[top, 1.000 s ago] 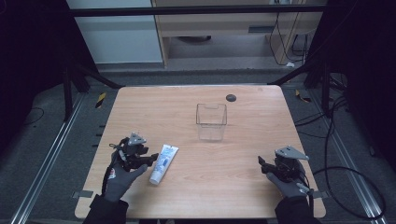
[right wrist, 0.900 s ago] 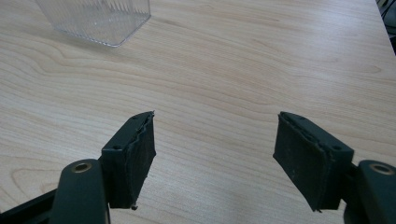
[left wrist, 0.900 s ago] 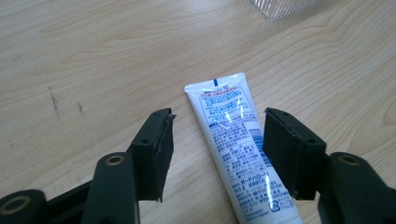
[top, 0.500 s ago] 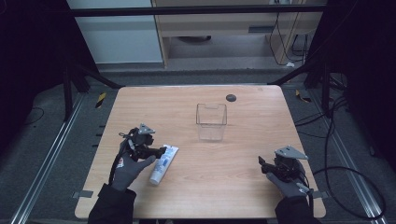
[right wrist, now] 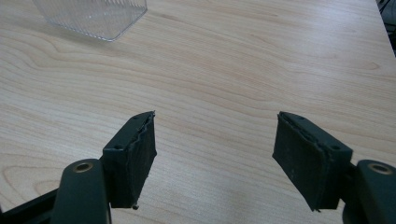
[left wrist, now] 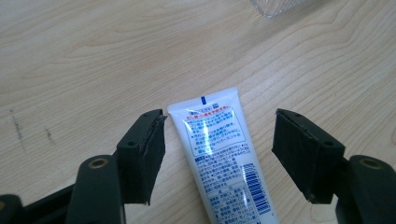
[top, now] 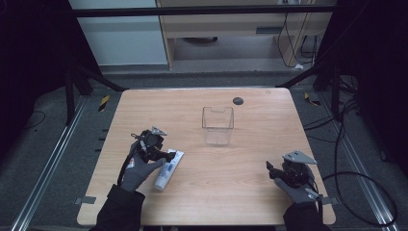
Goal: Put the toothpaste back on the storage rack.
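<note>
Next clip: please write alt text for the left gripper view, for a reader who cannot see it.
A white tube with printed text and a barcode lies flat on the wooden table between the left gripper's two open black fingers, its crimped end pointing away. A corner of a clear plastic container shows at the top edge.

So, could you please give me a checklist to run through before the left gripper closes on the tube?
1. Left gripper open: ok, jaws stand wide apart.
2. Tube between the jaws: ok, its flat crimped end lies in the gap, nearer the jaw on the left of the left gripper view.
3. Jaws touching the tube: cannot tell; a gap shows on both sides.
4. Tube lying flat on the table: ok.
5. Clear box upright, with an open path to it: ok, nothing lies between.
6. Right gripper out of the way: ok, open above bare wood near the table's right edge.
</note>
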`<state>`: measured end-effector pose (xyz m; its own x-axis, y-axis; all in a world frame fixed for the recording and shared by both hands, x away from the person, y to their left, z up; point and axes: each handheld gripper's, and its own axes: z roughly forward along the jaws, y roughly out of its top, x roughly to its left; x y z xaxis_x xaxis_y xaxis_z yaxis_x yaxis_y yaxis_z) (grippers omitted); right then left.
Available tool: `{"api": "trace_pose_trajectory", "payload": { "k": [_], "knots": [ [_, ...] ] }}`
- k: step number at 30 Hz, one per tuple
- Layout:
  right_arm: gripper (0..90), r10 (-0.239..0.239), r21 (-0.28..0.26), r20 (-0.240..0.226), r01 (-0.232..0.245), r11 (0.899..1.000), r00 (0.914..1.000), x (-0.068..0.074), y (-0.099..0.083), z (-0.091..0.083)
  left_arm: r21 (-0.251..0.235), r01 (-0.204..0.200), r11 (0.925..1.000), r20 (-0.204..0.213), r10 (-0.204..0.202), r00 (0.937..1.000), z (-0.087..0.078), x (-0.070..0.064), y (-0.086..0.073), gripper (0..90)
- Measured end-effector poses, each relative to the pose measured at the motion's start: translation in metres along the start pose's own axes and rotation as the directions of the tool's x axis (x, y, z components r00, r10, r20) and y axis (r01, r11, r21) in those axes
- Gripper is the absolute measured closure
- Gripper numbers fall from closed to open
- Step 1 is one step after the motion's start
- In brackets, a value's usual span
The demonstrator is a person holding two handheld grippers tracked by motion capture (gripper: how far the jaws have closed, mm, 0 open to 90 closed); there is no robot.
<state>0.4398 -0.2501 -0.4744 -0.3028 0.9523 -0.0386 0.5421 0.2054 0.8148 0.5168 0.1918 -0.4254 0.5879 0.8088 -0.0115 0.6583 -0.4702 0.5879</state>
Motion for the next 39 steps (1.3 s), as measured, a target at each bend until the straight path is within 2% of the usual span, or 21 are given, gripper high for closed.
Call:
{"api": "trace_pose_trajectory", "payload": {
  "k": [11, 39],
  "knots": [
    [29.3, -0.002, 0.006, -0.004, 0.002, 1.0, 1.0, 0.0, 0.0, 0.0, 0.083, 0.008, 0.9965, 0.017, -0.01, 0.9998, 0.021, -0.001, -0.004, 33.8],
    [29.2, -0.001, 0.023, -0.019, 0.002, 1.0, 0.9998, 0.002, 0.0, 0.003, 0.17, 0.034, 0.9848, 0.032, -0.04, 0.9987, 0.044, -0.001, -0.009, 33.8]
  ]
}}
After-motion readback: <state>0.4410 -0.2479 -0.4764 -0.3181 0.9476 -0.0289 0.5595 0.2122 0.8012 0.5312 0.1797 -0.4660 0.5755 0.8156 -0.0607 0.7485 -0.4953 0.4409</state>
